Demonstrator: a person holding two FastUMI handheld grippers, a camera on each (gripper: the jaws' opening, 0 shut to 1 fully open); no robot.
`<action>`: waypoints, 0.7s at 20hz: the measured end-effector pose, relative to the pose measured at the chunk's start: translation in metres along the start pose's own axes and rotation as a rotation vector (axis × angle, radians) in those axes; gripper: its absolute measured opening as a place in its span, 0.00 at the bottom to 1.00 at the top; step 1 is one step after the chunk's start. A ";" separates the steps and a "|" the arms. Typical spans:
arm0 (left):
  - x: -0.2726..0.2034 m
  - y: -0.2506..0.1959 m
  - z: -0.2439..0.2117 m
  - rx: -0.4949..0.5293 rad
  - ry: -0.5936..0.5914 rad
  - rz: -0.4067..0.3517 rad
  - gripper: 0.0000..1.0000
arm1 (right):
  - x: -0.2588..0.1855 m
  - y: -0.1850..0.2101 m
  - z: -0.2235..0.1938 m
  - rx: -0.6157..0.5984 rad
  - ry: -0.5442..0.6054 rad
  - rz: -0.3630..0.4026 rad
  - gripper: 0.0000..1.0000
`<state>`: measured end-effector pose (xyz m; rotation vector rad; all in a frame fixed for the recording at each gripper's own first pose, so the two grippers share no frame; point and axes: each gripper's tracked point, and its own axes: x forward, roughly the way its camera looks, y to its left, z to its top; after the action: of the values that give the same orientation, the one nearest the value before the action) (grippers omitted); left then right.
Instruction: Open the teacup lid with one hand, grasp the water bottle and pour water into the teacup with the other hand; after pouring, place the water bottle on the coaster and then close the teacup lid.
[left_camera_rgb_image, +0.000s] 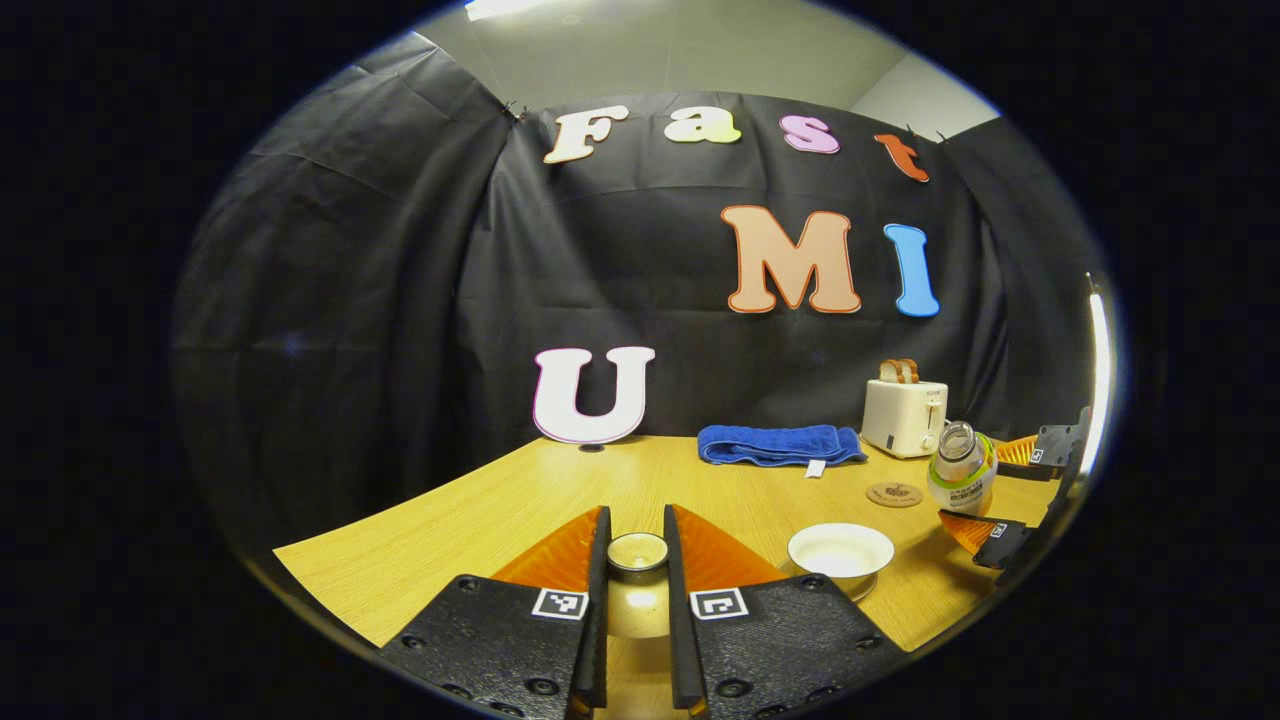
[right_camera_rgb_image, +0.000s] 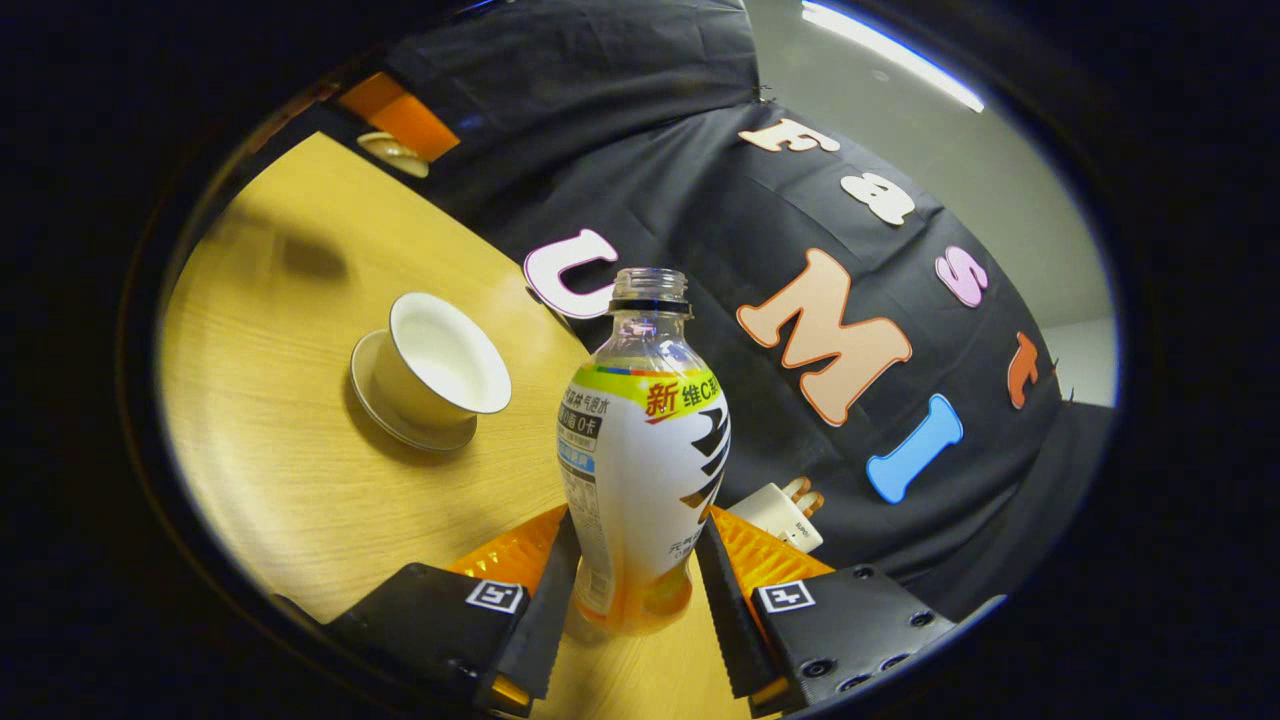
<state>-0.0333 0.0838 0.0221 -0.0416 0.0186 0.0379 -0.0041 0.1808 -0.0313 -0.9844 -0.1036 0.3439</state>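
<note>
Black cloth is hung behind a wooden desk (left_camera_rgb_image: 480, 520), on which the task's things are laid out.

From the left gripper view, the left gripper (left_camera_rgb_image: 636, 560) is seen with its fingers pressed against a small rounded teacup lid (left_camera_rgb_image: 638, 552), which is pinched between them above the desk. Just to its right the uncovered teacup (left_camera_rgb_image: 840, 550) is seen on its saucer. Farther back a round coaster (left_camera_rgb_image: 894, 494) lies bare on the desk, and near it the water bottle (left_camera_rgb_image: 960, 468) is seen tilted toward the cup, held off the desk by the right gripper (left_camera_rgb_image: 1015, 490) at the edge of the view. A folded blue towel (left_camera_rgb_image: 780, 444) and a toaster (left_camera_rgb_image: 905, 415) with slices of bread in it stand along the cloth.

From the right gripper view, the bottle (right_camera_rgb_image: 645, 450) is seen close up, uncapped, its lower body clamped between both fingers of that gripper (right_camera_rgb_image: 635, 590); yellowish liquid is visible at its base. The teacup (right_camera_rgb_image: 440, 365) and its saucer (right_camera_rgb_image: 395, 420) are shown well to the left of the bottle, the white inside of the cup exposed. The toaster (right_camera_rgb_image: 785, 515) is glimpsed behind the bottle, and the other gripper (right_camera_rgb_image: 400, 120) with the lid (right_camera_rgb_image: 392, 150) is caught far off at the upper left.
</note>
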 end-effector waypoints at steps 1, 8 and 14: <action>-0.001 0.002 0.000 -0.002 -0.001 0.001 0.22 | 0.001 0.001 0.001 -0.036 -0.002 -0.003 0.70; -0.002 0.005 0.006 -0.009 -0.022 0.006 0.22 | 0.015 0.011 0.001 -0.268 -0.012 0.011 0.69; -0.003 0.007 0.007 -0.009 -0.024 0.009 0.22 | 0.027 0.014 0.001 -0.421 -0.019 0.008 0.69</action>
<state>-0.0360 0.0913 0.0293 -0.0505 -0.0051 0.0478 0.0180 0.1972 -0.0443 -1.3981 -0.1950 0.3459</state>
